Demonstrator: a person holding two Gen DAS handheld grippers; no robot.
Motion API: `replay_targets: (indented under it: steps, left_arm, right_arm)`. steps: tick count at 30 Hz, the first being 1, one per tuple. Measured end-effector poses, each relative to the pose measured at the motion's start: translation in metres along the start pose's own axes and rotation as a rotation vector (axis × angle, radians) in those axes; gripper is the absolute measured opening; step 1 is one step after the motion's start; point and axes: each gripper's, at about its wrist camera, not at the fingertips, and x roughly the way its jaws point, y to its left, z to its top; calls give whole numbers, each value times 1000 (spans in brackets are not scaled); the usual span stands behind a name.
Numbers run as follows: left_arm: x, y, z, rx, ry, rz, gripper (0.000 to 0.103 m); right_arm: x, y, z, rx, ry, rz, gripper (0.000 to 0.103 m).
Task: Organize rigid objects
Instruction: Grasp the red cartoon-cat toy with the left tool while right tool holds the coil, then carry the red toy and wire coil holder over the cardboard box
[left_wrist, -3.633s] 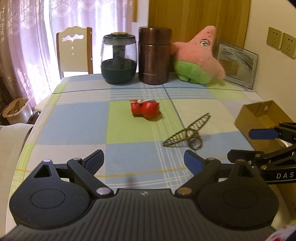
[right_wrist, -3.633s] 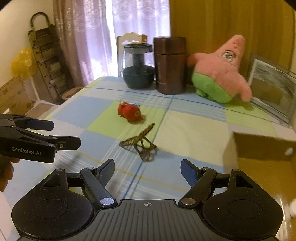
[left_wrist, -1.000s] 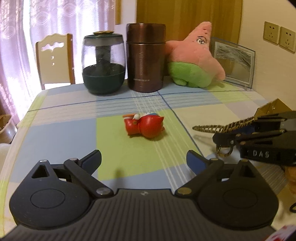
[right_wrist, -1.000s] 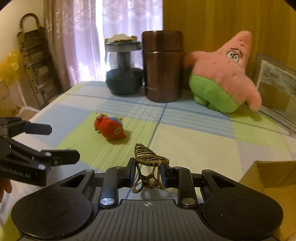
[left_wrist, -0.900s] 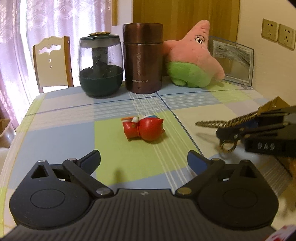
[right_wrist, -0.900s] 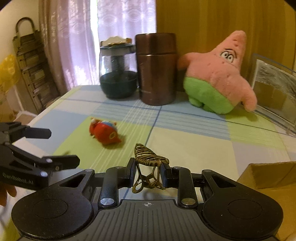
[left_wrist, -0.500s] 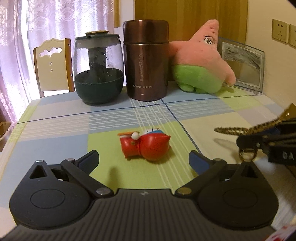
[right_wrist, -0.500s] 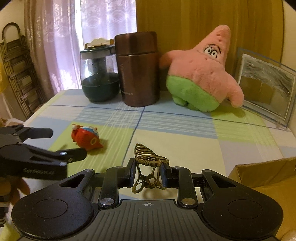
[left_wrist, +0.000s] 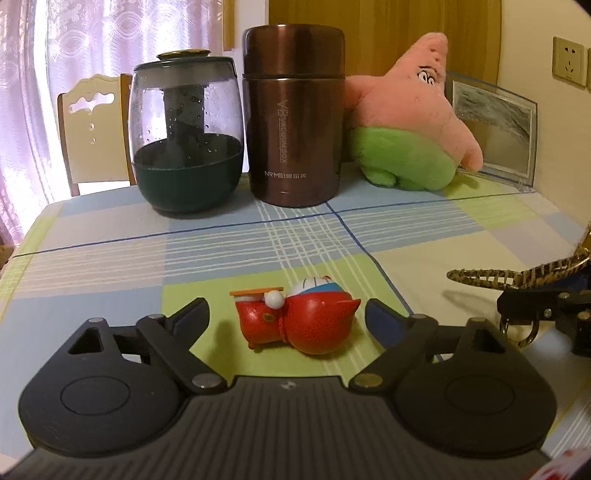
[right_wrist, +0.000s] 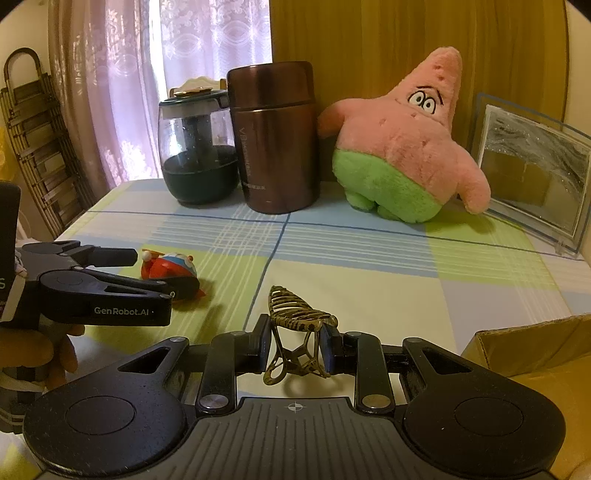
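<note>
The left tongs (left_wrist: 287, 319) sit low over the checked desk (left_wrist: 110, 266) with their jaws spread and closing in. The red toy figure (left_wrist: 295, 319) lies on its side on a green square of the cloth, right between the two blue-padded fingertips (left_wrist: 380, 319); neither pad presses on it yet, and a gap shows on each side. In the right wrist view the same tongs (right_wrist: 147, 271) come in from the left edge, held by a hand (right_wrist: 55, 354), with the toy (right_wrist: 170, 267) between their arms.

Beyond the left tongs, at the far edge of the desk, stand a dark green glass jar (left_wrist: 186, 136), then a brown metal flask (left_wrist: 293, 114) just beside it, then a pink and green starfish plush (left_wrist: 410, 122) touching the flask. A framed picture (left_wrist: 493, 133) leans behind the plush, against the wall.

The right tongs (right_wrist: 295, 347) are clenched on a bronze wire hair claw (right_wrist: 295, 321), gripping its looped handles so the toothed comb part stands up above the pads, off the desk. From the left wrist view the claw (left_wrist: 517, 275) juts in from the right edge, well to the right of the toy. To the lower right of the right tongs is the open corner of a cardboard box (right_wrist: 524, 343).
</note>
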Motion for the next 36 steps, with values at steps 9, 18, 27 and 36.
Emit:
replay_targets:
  steps: [9,18,27,36]
  left_arm:
    - [0,-3,1,2,26,-10,65]
    - [-19,-10,-9,-34,61,-4,65]
    - [-57,-26,-28,-62,100,8,64]
    - [-105,-47,-44,-86,136,19,64]
  right_arm:
    - [-1,-2,0,1,5,-9,24]
    - [-7,-3,0,11,10,-27,24]
    - [-34,-1,-3,18,26,-39,24]
    - [-76,13,-19,6,39,-27,24]
